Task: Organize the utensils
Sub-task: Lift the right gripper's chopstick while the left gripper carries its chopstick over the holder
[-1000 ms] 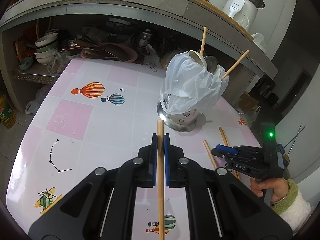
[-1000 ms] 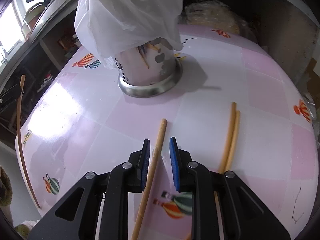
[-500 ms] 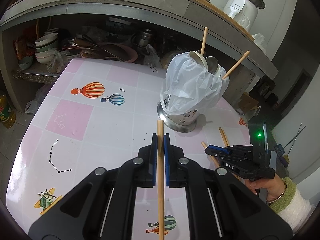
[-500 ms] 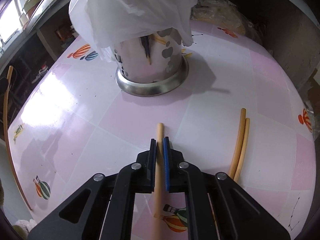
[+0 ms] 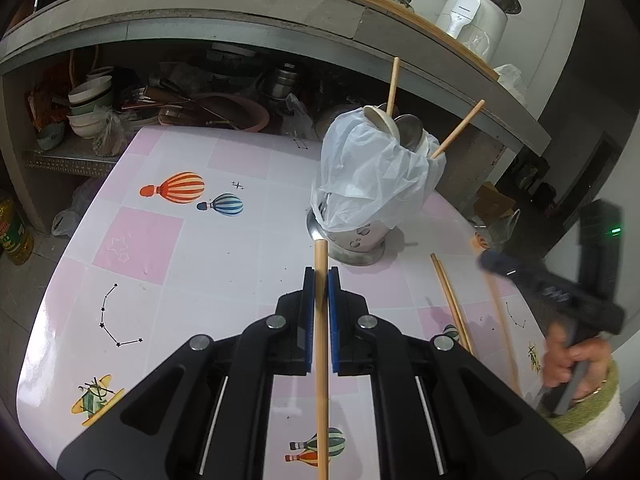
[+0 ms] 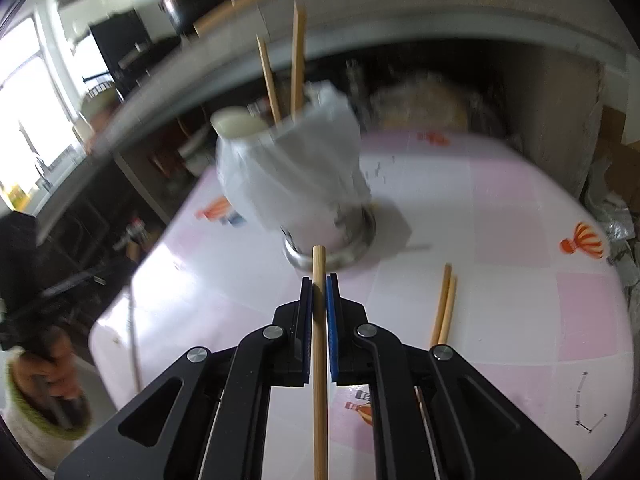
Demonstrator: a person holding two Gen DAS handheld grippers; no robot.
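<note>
Both grippers clamping chopsticks beside the holder (image 5: 362,196)

Left gripper (image 5: 321,276) and right gripper (image 6: 319,284) are each gripping one; two are lying loose (image 6: 444,304) near the table's right edge.

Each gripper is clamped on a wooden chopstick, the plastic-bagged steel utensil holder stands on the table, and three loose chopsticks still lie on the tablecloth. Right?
Not quite: two loose wooden chopsticks lie on the pink-and-white tablecloth, as the right wrist view shows. The rest holds: the left gripper and right gripper each clamp a wooden chopstick, and the plastic-bagged steel utensil holder stands upright.
</note>
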